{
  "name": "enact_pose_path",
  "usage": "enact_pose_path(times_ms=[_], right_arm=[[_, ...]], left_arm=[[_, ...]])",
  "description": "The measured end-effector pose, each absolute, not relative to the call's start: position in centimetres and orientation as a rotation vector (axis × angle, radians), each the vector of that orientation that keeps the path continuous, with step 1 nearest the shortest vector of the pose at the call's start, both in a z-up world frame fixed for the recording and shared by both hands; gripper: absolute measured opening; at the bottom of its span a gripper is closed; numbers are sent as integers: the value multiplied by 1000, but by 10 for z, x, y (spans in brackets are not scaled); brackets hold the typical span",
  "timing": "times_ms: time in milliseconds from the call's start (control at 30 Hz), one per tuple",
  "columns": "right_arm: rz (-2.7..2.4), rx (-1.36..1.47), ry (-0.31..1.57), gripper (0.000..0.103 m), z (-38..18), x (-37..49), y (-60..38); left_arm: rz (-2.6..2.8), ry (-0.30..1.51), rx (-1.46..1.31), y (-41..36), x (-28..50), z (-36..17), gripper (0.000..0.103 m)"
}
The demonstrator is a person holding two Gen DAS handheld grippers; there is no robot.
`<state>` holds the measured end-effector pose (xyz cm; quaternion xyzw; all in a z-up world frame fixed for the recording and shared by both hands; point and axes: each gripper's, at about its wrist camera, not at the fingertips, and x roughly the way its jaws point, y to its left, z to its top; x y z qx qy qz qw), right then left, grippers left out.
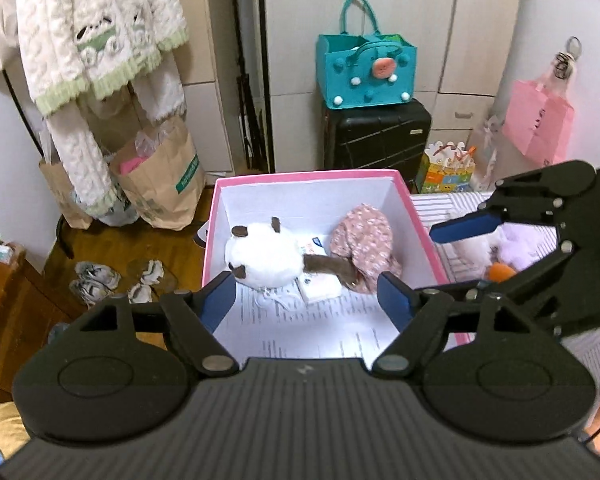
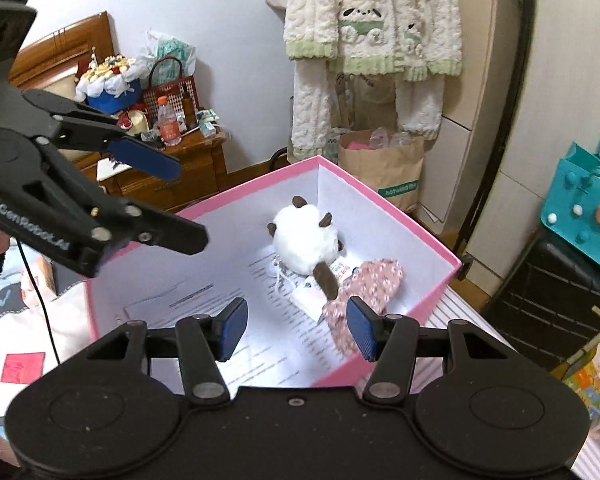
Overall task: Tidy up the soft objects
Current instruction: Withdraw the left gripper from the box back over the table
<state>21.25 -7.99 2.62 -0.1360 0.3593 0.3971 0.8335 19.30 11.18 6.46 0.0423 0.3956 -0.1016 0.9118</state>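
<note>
A pink-rimmed white box (image 1: pixel 218 200) (image 2: pixel 260 178) holds a white plush toy with brown ears (image 1: pixel 266 258) (image 2: pixel 306 240), a pink floral cloth (image 1: pixel 364 244) (image 2: pixel 370 284) and a small white packet (image 1: pixel 324 290). Printed paper lines its floor. My left gripper (image 1: pixel 310 302) is open and empty over the box's near edge; it also shows in the right wrist view (image 2: pixel 180 204). My right gripper (image 2: pixel 296 328) is open and empty over the box; in the left wrist view (image 1: pixel 444 256) it hangs to the right. A lilac plush (image 1: pixel 516 250) and an orange bit (image 1: pixel 500 272) lie behind it on the striped sheet.
A black suitcase (image 1: pixel 376 136) with a teal felt bag (image 1: pixel 366 70) stands behind the box. Paper bags (image 1: pixel 160 184) and hanging fleece clothes (image 1: pixel 100 40) are at the left. Slippers (image 1: pixel 96 280) lie on the wood floor. A cluttered wooden cabinet (image 2: pixel 168 160) stands beyond the box.
</note>
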Motion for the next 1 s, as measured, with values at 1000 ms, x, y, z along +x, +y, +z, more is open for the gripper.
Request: enact_pose_path(times_ms=[1000], right_arm=[[766, -249, 734, 63, 55, 68, -168]], left_arm=[[-440, 825, 274, 32, 63, 75, 94]])
